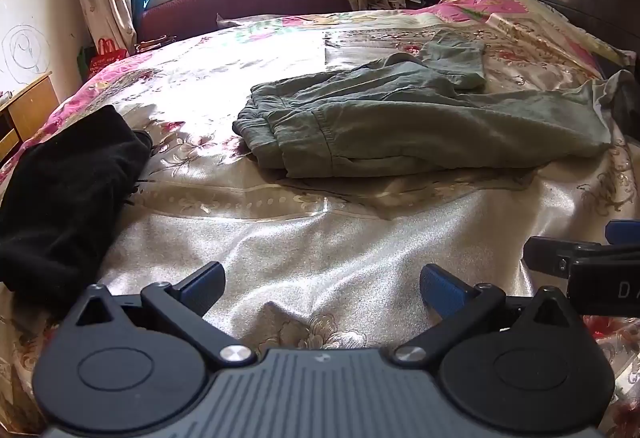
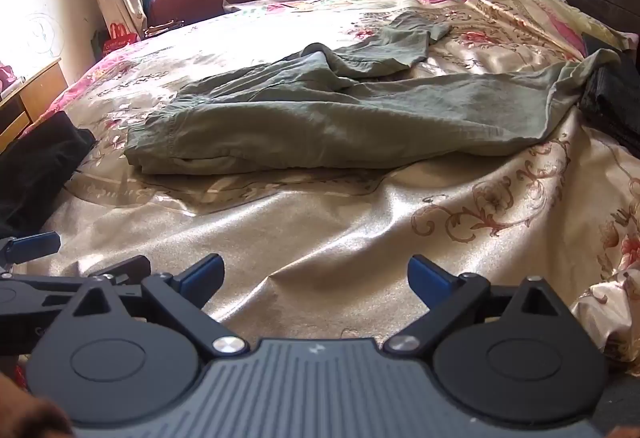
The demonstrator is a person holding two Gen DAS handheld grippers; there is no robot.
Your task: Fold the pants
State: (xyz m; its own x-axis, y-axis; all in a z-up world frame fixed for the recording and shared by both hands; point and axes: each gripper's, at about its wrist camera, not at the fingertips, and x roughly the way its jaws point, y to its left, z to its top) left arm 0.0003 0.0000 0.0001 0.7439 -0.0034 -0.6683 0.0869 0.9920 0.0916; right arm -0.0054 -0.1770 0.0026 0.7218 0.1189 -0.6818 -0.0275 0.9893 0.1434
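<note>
I see a big bed (image 1: 320,238) with a flowery cover. The green pants (image 1: 400,126) lie spread in its middle. My left gripper (image 1: 322,284) and right gripper (image 2: 316,278) hover near, fingers wide apart, holding nothing.

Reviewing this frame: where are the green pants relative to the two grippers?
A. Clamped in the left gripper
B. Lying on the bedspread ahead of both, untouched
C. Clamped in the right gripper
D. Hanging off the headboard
B: the green pants lie spread on the floral bedspread, while the left gripper and right gripper have open jaws with only bedspread between them.
</note>
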